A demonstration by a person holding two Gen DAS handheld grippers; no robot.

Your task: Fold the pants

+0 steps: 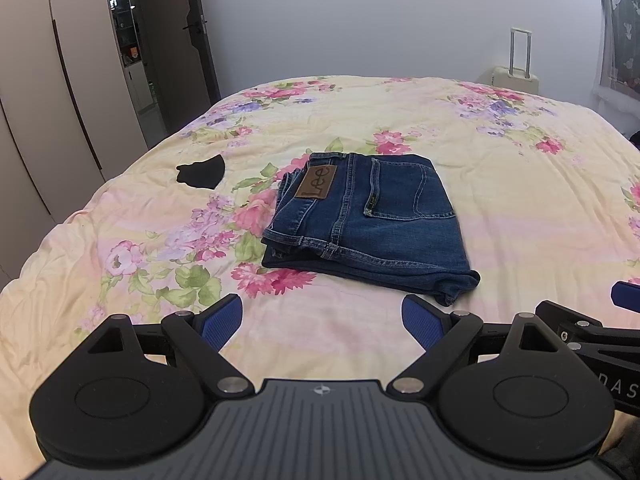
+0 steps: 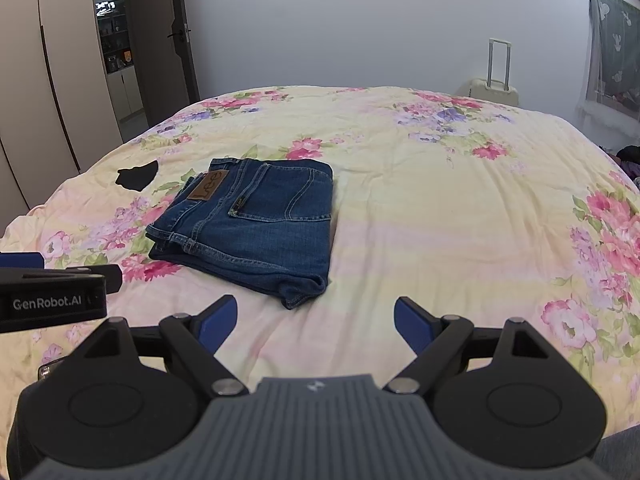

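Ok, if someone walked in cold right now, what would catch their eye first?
The folded blue jeans, leather patch up, lie in a compact stack mid-bed on the floral bedspread. A small black item sits to their left on the cover. Both grippers, left and right, hover open at the near edge, holding nothing.

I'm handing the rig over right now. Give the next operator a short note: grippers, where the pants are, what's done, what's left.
Left gripper: open, holding nothing, hovering over the bedspread short of the jeans.
Right gripper: open, empty, likewise.
Jeans: folded into a compact stack mid-bed, waistband patch and back pocket on top.
Small black cloth lies apart, to their left.
Done: the folding looks finished.
Left: perhaps tidy the near hem corner.
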